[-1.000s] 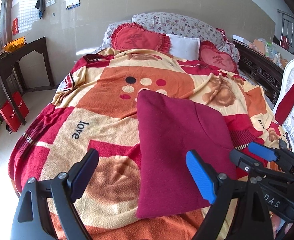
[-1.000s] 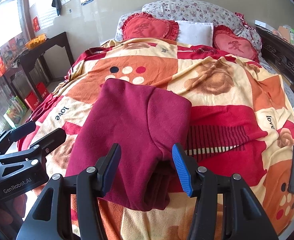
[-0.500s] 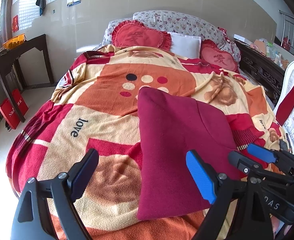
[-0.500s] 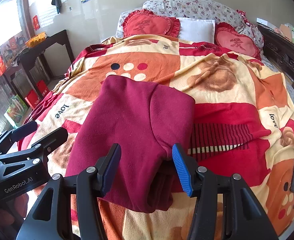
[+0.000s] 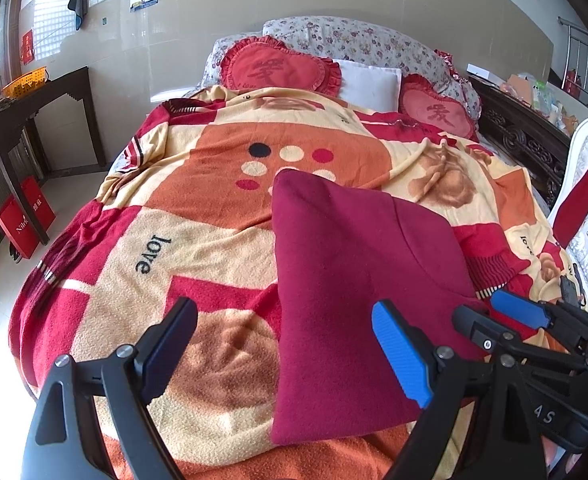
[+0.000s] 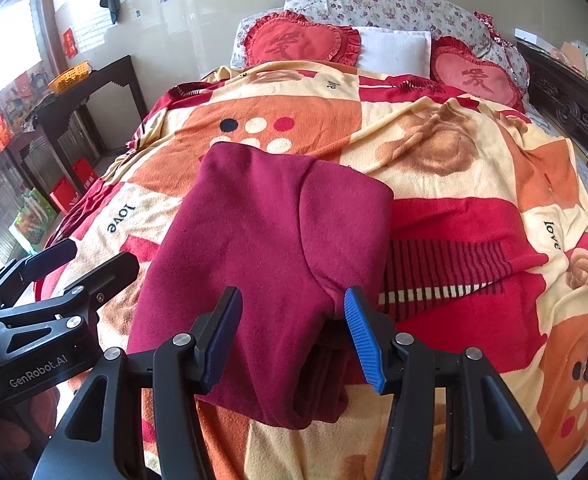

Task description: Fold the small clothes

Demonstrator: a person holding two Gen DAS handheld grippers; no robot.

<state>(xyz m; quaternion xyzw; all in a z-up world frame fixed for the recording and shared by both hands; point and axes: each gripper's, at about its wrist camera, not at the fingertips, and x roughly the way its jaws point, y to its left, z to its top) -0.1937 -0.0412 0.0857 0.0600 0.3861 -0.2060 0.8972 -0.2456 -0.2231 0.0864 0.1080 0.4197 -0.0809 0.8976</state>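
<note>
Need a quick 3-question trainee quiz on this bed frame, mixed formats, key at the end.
1. True or false: the maroon garment lies folded on the patterned blanket.
2. Multiple choice: what sits between the two red heart cushions at the head of the bed? A) an orange basket B) a white pillow C) a red bag
3. Fill in: the jaws of both the left tool and the right tool stand ____, with no cloth pinched between the pads.

Key: 1 true; 2 B; 3 open
</note>
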